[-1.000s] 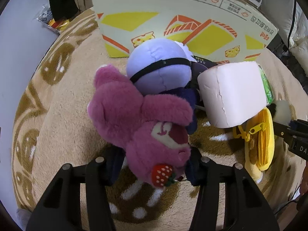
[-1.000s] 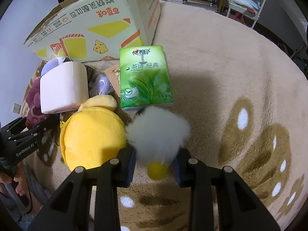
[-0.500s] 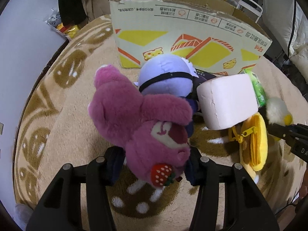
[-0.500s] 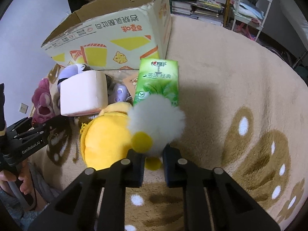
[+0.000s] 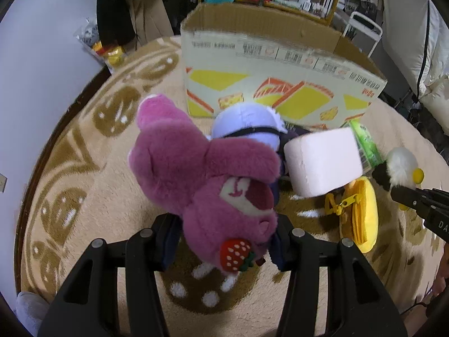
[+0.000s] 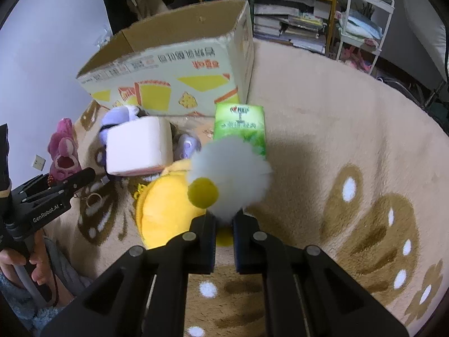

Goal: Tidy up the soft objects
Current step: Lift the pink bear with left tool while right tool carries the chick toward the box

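Note:
My left gripper (image 5: 223,241) is shut on a pink plush bear (image 5: 204,179) with a strawberry tag and holds it above the rug. My right gripper (image 6: 224,233) is shut on a white fluffy toy (image 6: 233,174) with a yellow beak, lifted off the rug; that toy also shows in the left wrist view (image 5: 401,165). An open cardboard box (image 5: 280,84) with yellow cheese prints stands behind; it also shows in the right wrist view (image 6: 174,75). The bear shows small at the left of the right wrist view (image 6: 63,151).
On the beige patterned rug (image 6: 350,154) lie a white foam block (image 5: 322,163), a purple plush (image 5: 247,123), a yellow zip pouch (image 6: 165,210) and a green tissue pack (image 6: 240,126). Shelves and racks (image 6: 308,14) stand behind the box.
Both grippers have risen with their toys. The right gripper's jaws closed tighter on the white fluffy toy. The box's open top has come into view.

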{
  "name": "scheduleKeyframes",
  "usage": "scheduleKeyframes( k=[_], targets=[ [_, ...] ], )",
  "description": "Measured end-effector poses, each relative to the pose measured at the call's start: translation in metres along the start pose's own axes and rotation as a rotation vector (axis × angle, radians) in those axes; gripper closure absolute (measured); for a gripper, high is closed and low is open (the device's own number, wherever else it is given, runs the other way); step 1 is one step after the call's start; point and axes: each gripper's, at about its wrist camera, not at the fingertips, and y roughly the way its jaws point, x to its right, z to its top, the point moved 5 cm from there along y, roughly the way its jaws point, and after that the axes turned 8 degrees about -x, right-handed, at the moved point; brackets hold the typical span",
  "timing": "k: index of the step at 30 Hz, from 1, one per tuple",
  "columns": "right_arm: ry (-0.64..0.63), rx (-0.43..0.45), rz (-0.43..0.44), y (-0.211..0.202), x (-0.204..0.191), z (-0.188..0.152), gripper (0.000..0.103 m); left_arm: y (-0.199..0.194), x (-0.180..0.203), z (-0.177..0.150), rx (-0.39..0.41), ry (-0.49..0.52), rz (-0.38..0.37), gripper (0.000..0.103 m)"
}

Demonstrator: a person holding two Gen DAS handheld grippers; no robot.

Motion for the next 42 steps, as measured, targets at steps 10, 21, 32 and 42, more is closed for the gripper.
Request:
scheduleKeyframes(
  k=[10, 21, 32, 42],
  targets=[
    [-0.046, 0.192, 0.059, -0.041, -0.014, 0.006, 0.093, -0.046, 0.024, -0.002, 0.177, 0.086, 0.006, 0.052],
    [-0.104, 0.367, 0.093, -0.078, -0.031, 0.008, 0.093, -0.073, 0.022, 0.005, 0.317, 0.075, 0.008, 0.052],
    [-0.144, 0.559, 0.136, -0.128, -0.047, 0.035, 0.093, -0.117, 0.020, 0.039, 0.501, 0.074, -0.009, 0.052],
    [-0.186, 0.623, 0.155, -0.146, -0.063, 0.096, 0.093, -0.153, 0.025, 0.089, 0.608, 0.127, -0.038, 0.052]
  ],
)
